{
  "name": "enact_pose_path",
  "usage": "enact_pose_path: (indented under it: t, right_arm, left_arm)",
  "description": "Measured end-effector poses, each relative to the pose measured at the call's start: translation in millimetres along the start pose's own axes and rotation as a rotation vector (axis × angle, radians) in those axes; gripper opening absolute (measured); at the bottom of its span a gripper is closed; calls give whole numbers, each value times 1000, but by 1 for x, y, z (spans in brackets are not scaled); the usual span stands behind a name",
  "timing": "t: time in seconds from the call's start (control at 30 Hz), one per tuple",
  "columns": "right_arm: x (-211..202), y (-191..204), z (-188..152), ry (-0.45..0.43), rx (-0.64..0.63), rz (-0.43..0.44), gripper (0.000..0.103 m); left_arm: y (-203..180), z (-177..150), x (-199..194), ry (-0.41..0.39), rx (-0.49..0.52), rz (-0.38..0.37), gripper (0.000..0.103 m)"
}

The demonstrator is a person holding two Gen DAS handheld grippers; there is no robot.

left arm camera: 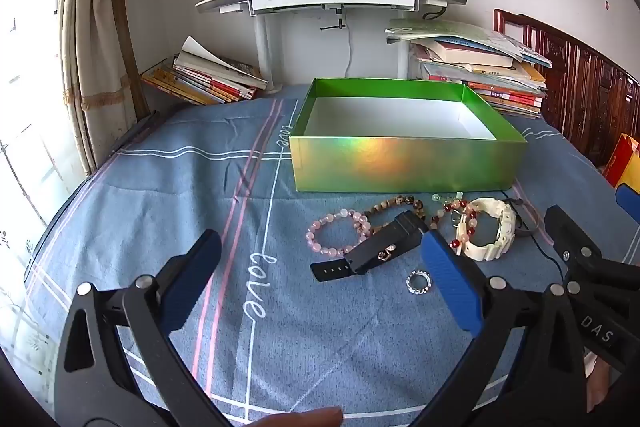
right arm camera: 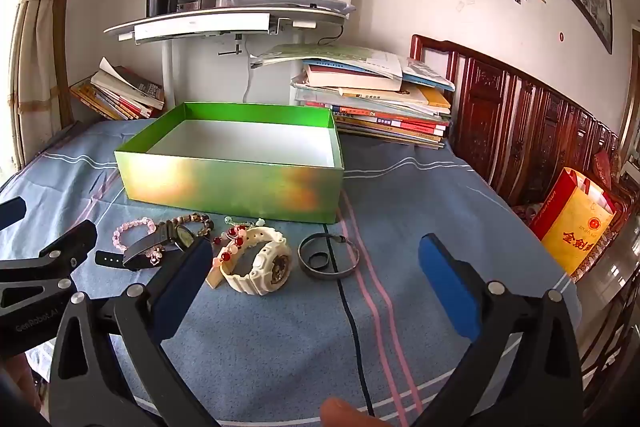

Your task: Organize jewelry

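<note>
Presently we hold the left hand-held gripper (left arm camera: 320, 267) and the right hand-held gripper (right arm camera: 316, 275) with fingers spread wide, nothing between them, each hovering over the blue bedsheet (left arm camera: 180, 195). The jewelry lies in a loose row just in front of the empty green box (left arm camera: 408, 163): a pink bead bracelet (left arm camera: 336, 233), a black watch (left arm camera: 384, 247) overlapping it, a small silver ring (left arm camera: 418, 283) near the left gripper's blue finger, a red-and-pink bead bracelet (right arm camera: 230, 247) touching the white watch (right arm camera: 264, 263), and a dark bangle (right arm camera: 328, 257) with a small black ring (right arm camera: 319, 259) inside it. We judge no piece is yet in the box. To begin well, we should take an outlying piece first, such as the bangle, closing across its rim so neighbouring strands are not dragged along.
</note>
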State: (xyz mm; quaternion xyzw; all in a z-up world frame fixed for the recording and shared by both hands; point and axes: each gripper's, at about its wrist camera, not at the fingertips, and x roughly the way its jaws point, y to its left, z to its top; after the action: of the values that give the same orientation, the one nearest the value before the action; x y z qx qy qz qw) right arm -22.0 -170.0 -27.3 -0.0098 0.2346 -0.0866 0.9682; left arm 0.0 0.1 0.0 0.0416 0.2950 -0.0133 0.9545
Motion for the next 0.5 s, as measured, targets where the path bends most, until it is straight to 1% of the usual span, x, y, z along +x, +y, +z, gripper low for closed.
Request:
enact_pose_path:
  t: [0.5]
  right_arm:
    - [0,-1,-1,0,7,4,101]
  left_arm:
    - [0,0,0,6,-1,-2,99]
